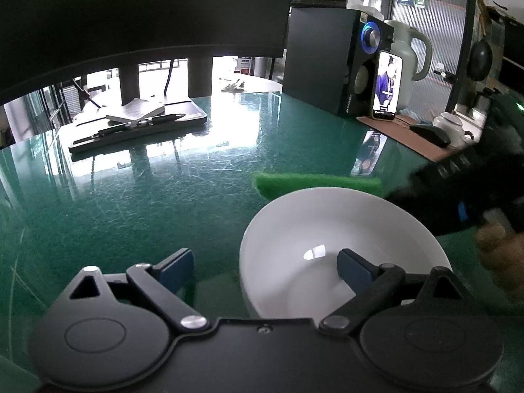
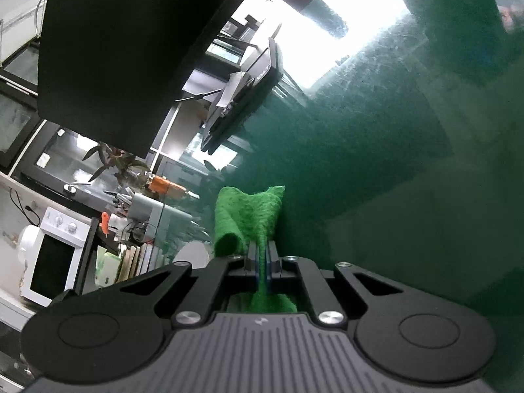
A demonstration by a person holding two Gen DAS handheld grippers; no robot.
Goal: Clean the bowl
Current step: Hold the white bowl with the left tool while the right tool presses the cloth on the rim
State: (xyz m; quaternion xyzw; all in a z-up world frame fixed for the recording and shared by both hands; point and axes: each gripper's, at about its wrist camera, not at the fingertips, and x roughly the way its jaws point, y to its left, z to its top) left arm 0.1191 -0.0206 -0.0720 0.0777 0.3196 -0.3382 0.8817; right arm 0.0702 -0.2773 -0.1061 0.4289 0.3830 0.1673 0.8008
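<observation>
Left wrist view: the left gripper [image 1: 265, 267] stands wide, one finger inside the glossy white ceramic bowl [image 1: 340, 249] on the scratched green glass tabletop [image 1: 163, 180]. The right gripper [image 2: 262, 262] pinches a soft green scouring cloth [image 2: 249, 216]. The bowl looks rigid, slick and breakable; its rim seems the best hold.

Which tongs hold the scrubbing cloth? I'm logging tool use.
The right tongs: pads pinched shut on the green cloth. The left tongs gape open, straddling the white bowl's rim.

Upright white bowl [image 1: 327, 229], green cloth [image 2: 252, 219] behind
</observation>
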